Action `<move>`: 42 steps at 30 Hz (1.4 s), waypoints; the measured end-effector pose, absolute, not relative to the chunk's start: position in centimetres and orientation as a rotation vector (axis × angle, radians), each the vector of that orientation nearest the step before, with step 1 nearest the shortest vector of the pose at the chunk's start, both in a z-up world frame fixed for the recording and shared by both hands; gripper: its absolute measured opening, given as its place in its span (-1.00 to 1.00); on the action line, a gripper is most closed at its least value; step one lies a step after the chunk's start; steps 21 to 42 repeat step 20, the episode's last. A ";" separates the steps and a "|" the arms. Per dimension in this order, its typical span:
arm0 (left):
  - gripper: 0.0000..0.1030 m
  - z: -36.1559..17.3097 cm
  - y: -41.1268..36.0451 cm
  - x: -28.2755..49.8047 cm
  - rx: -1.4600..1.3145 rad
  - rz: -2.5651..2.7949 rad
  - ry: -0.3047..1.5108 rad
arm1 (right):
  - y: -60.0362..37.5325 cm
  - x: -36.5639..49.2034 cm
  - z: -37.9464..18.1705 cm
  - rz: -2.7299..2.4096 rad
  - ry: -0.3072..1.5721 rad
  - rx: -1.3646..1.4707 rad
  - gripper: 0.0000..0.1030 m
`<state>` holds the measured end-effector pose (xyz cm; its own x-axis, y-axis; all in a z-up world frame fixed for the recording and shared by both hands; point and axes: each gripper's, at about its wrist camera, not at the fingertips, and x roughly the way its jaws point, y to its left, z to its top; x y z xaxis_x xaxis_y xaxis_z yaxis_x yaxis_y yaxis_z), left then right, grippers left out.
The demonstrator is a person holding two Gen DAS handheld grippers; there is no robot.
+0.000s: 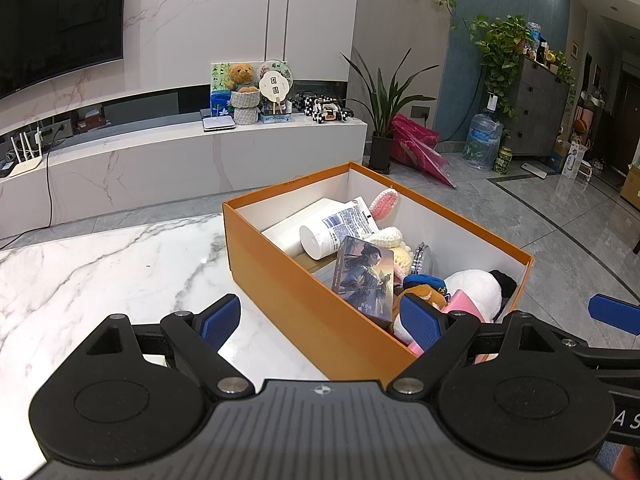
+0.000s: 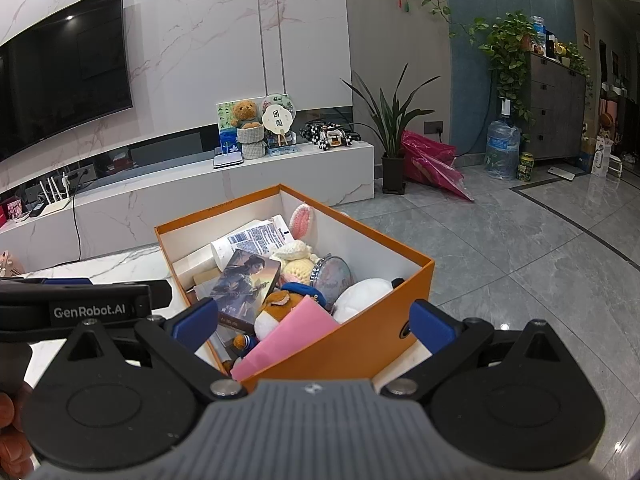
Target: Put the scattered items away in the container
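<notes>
An orange box [image 1: 280, 276] stands open on the white marble table [image 1: 100, 272]. Inside lie a white bottle [image 1: 320, 236], a picture box with a painted figure [image 1: 364, 276], a crocheted bunny [image 1: 386, 204], a white plush [image 1: 476, 286] and a pink card [image 2: 292, 332]. My left gripper [image 1: 320, 320] is open and empty, its fingers astride the box's near long wall. My right gripper [image 2: 316, 324] is also open and empty, straddling the near corner of the orange box [image 2: 360, 344]. The left gripper's body [image 2: 80, 304] shows at the left of the right wrist view.
A low marble TV console [image 1: 200, 152] with a teddy bear [image 1: 242, 80] runs behind the table, under a wall TV [image 1: 60, 20]. A potted plant [image 1: 382, 120], a pink bag [image 1: 416, 140] and a water jug [image 1: 482, 140] stand on the grey floor at right.
</notes>
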<state>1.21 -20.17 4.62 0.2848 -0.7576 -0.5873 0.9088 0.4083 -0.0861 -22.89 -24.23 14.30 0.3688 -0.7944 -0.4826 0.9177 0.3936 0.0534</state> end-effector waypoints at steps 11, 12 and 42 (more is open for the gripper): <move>0.99 4.6 -20.1 1.2 0.288 -1.135 0.607 | -24.2 -22.9 14.3 -1.126 0.414 0.339 0.99; 0.99 4.6 -20.1 1.2 0.289 -1.135 0.607 | -24.2 -22.9 14.3 -1.126 0.415 0.340 0.99; 0.99 4.7 -20.0 1.2 0.285 -1.138 0.606 | -23.9 -23.0 14.3 -1.126 0.411 0.340 0.99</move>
